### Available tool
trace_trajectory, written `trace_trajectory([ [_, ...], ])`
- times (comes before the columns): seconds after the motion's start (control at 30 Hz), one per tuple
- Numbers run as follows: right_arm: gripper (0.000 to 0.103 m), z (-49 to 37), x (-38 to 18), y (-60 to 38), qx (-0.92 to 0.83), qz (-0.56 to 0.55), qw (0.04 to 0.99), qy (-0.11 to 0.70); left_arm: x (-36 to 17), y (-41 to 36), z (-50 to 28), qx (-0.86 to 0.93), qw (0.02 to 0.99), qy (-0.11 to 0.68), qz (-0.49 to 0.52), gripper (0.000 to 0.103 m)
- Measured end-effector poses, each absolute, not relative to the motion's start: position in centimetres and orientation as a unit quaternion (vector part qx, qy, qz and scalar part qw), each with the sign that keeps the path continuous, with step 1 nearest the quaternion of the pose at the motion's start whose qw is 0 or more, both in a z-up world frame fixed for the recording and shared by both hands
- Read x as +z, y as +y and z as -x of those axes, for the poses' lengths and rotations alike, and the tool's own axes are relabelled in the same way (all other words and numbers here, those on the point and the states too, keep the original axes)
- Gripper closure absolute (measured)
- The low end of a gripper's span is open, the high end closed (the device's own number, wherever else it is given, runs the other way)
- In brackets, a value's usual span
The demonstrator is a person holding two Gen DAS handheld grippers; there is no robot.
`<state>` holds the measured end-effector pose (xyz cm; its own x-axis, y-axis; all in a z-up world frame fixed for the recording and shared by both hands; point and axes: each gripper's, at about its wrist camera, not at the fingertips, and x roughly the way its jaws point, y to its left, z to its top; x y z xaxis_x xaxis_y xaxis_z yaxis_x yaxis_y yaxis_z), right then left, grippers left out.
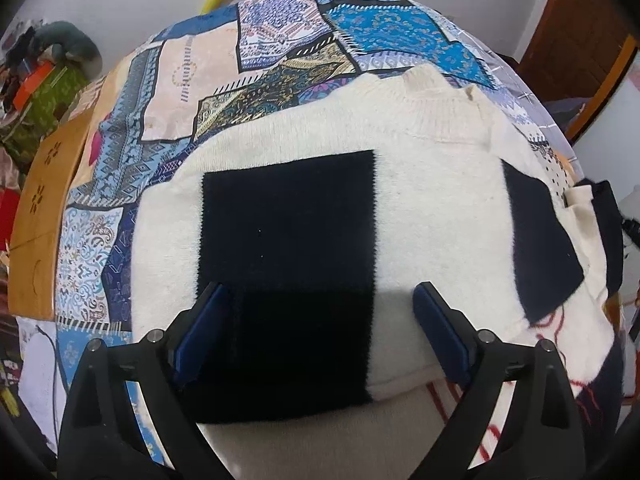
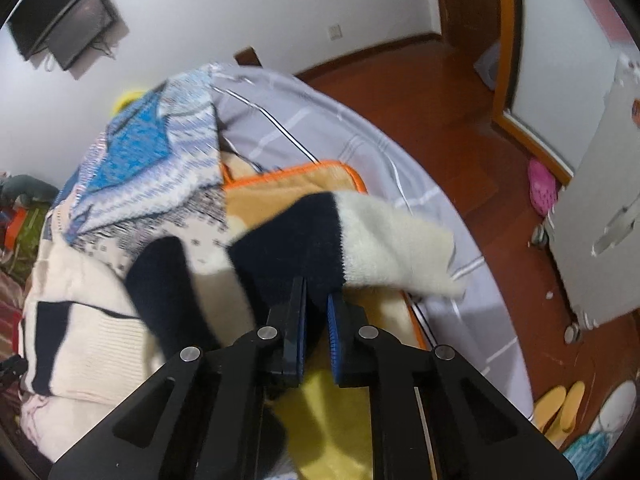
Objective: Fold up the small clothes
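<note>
Left wrist view: the left gripper (image 1: 320, 300) hovers spread wide over the near hem of the cream sweater (image 1: 424, 200), which lies flat on the patchwork bedspread (image 1: 168, 92), collar far. Right wrist view: the right gripper (image 2: 316, 300) pinches the sweater's sleeve (image 2: 360, 236), lifted right of the body, so folding runs leftward.

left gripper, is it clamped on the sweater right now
No, the left gripper has its jaws spread wide over the sweater, with nothing pinched between its blue pads.
</note>
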<state>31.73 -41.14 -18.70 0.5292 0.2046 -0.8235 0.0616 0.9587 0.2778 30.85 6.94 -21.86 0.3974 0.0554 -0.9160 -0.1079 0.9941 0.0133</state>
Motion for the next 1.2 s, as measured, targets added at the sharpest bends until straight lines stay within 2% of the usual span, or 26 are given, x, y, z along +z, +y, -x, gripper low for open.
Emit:
trace_trajectory([
  [0.57,0.096,-28.7,-4.4,-33.7,0.142,-0.099,0.917,0.360,-14.6,7.2,-26.4,0.027,0.886,0.460,0.039,0.009],
  [1.2,0.096,-28.1,0.5,-20.3,0.264,-0.074,0.909,0.314,-10.6,9.7,-21.5,0.022,0.913,0.403,0.063,0.009],
])
